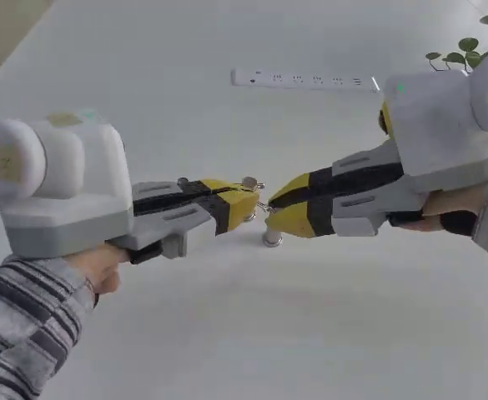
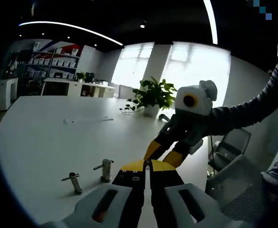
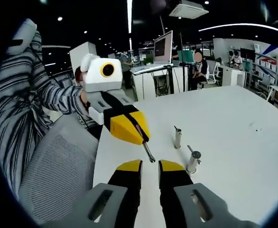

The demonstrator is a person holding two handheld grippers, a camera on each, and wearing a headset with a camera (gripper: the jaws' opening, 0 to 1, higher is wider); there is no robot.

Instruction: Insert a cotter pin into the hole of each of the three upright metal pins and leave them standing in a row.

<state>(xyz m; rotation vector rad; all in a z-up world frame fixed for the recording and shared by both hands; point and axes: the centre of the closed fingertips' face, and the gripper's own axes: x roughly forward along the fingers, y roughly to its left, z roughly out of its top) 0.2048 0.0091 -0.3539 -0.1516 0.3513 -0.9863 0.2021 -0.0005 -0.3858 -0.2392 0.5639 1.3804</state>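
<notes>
White table (image 1: 227, 333). Your right gripper (image 3: 149, 164) is slightly parted and empty; your left gripper (image 2: 147, 166) is pinched closed. Two metal pins (image 2: 106, 170) look already fitted, and a third pin (image 1: 272, 239) stands just below the tips. The cotter pin (image 3: 149, 153) juts from the left jaws: line it up with that pin's hole.

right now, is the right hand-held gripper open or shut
Open: in the right gripper view the right hand-held gripper has its jaws apart, with white table between them.
</notes>
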